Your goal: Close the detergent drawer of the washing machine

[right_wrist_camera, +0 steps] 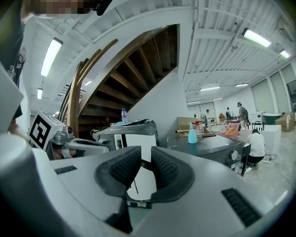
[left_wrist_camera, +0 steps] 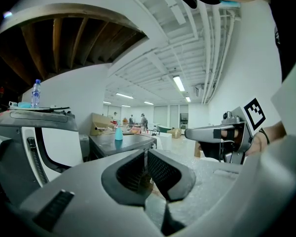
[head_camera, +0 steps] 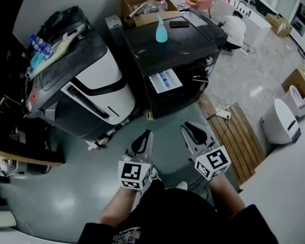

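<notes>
The black washing machine (head_camera: 193, 55) stands ahead of me in the head view, with a blue spray bottle (head_camera: 161, 29) on its top. Its white detergent drawer (head_camera: 165, 80) sticks out of the front panel towards me. Both grippers hover over the grey floor, well short of the drawer and touching nothing. My left gripper (head_camera: 145, 136) is shut and empty; in the left gripper view its pads (left_wrist_camera: 160, 169) meet. My right gripper (head_camera: 189, 127) has a narrow gap between its pads (right_wrist_camera: 168, 169) and holds nothing. The machine (right_wrist_camera: 212, 149) lies to the right in the right gripper view.
A grey-and-white machine (head_camera: 86, 85) with a water bottle (head_camera: 40, 46) on it stands left of the washer. A cardboard box (head_camera: 142, 4) sits behind. A wooden pallet (head_camera: 239, 136) and white appliances (head_camera: 279, 121) lie to the right. A person in white (head_camera: 235, 29) crouches beyond.
</notes>
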{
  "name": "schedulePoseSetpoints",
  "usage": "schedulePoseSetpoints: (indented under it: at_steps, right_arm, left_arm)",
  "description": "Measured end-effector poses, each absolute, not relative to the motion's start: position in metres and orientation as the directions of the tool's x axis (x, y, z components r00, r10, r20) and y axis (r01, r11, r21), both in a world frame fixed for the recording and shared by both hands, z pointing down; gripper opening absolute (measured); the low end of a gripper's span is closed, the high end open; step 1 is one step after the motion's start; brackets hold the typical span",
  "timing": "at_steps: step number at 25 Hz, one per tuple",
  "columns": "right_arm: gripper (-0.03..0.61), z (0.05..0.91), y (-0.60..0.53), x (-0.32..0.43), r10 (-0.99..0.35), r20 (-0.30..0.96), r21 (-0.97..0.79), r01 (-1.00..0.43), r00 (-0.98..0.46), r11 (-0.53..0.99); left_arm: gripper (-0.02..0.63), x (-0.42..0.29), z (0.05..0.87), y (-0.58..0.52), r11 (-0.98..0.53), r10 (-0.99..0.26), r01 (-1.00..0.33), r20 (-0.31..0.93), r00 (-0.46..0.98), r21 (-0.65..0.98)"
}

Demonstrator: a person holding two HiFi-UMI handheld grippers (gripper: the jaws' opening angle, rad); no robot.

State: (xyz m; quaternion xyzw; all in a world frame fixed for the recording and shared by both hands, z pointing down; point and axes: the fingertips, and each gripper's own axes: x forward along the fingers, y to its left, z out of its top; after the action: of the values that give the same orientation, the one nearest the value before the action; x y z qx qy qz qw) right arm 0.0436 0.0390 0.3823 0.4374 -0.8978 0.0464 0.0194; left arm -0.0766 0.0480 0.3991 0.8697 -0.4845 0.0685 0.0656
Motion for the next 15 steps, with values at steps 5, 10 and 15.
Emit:
schedulePoseSetpoints:
  at_steps: [5, 10, 15]
  right_arm:
    - [0.093, 0.387, 0.014, 0.029, -0.796, 0.085, -0.066, -0.801, -0.599, 0.595]
    - [0.110, 0.390, -0.008, 0.011, -0.812, 0.111, -0.075, -0.820, -0.573, 0.568]
    - [0.129, 0.394, -0.027, -0.007, -0.826, 0.111, -0.063, -0.834, -0.552, 0.549]
  left_arm:
    - [0.009, -0.092, 0.405, 0.022, -0.533, -0.821, -0.844, 0.206, 0.533, 0.062]
    - [0.050, -0.111, 0.409, -0.004, -0.547, -0.815, -0.835, 0.188, 0.548, 0.060]
    - [0.087, -0.128, 0.414, -0.024, -0.572, -0.796, -0.818, 0.198, 0.572, 0.067]
